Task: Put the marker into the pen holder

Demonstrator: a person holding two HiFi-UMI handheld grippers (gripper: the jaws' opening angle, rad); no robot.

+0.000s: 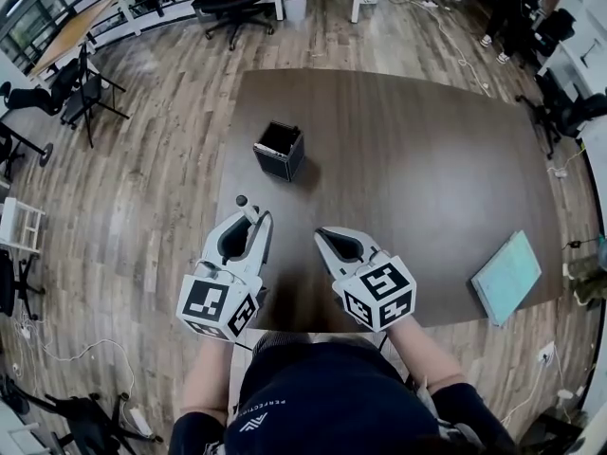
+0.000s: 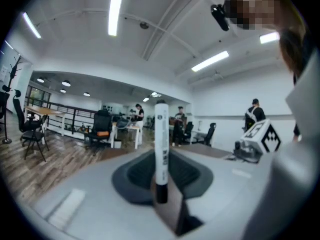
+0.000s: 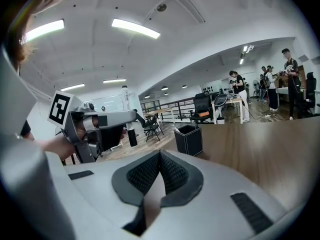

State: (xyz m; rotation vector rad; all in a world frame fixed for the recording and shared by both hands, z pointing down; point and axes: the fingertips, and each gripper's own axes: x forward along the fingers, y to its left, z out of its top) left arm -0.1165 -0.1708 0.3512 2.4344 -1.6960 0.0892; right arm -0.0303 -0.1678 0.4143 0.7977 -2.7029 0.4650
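Nearest to me, my left hand-held gripper (image 2: 162,191) is pinching the marker (image 2: 161,144). Its own view shows what the head view barely does: a white barrel standing upright between the jaws, its dark lower end caught in the pinch and small print running up its side. From above, only the marker's dark top pokes out past the jaw tips.

My right hand-held gripper (image 3: 159,156) is just beside it, jaws pressed together with nothing between them. Its view catches the left one side-on, with the marker sticking out from the jaws above and below, which neither other view gives me.

Both tools sit over the near edge of the dark counter (image 1: 427,159); the head view alone shows that layout.

Farther out, the pen holder (image 1: 279,150) stands upright on the counter, a black square box, open at the top, well apart from the marker. The left gripper view does not show it; the right one does.

Off to the right, near the counter's front edge, lies a pale turquoise notebook (image 1: 507,275).
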